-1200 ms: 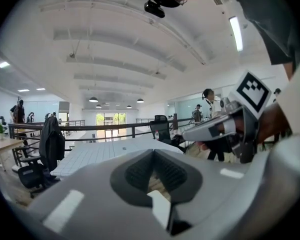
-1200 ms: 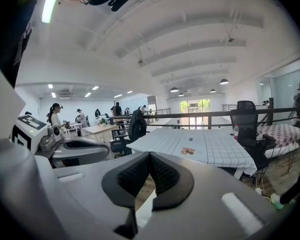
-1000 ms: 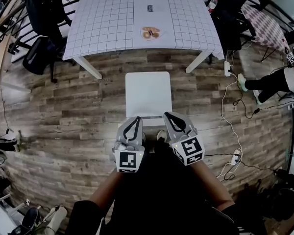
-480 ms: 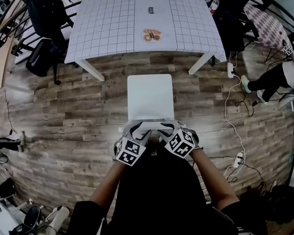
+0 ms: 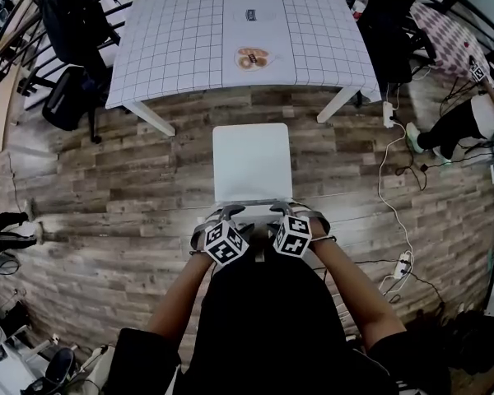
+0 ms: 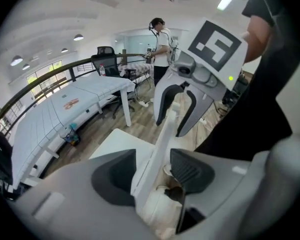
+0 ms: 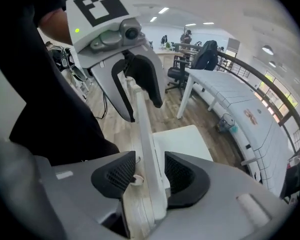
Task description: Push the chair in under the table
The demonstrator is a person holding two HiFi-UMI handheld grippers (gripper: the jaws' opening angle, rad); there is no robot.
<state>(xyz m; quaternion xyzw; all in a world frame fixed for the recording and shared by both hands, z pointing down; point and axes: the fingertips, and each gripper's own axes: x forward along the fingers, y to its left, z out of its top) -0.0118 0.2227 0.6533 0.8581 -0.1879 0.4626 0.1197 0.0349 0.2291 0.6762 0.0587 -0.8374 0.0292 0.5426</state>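
The left gripper (image 6: 152, 173) has its jaws spread wide; they have just been opening. The top of the chair's backrest (image 6: 162, 134) stands upright in the gap with room on either side, so it is straddled and not clamped. The right gripper (image 7: 147, 176) is the same: its jaws are wide, have just been opening, and the backrest panel stands between the pads, closer to one of them, with no squeeze that I can see. Each gripper view shows the other gripper a little way along the same top edge.

From the head view, the left gripper (image 5: 222, 216) sits over the left part of that edge and the right gripper (image 5: 290, 213) over the right part, side by side and about level. Both point down and forward, and neither hand is nearer than the other.

The backrest's long edge runs left to right, square to the way the push must go. The white seat (image 5: 251, 161) reaches away from the grippers toward the table (image 5: 181, 48). The chair stands on the wooden floor (image 5: 107, 179) facing the table's near edge, with a strip of bare floor between the seat's front edge and that edge. It is lined up roughly midway between the two near table legs (image 5: 148, 113).

My judgement is that an even, straight push from both hands would send it under, while an uneven one could swing it toward a leg.
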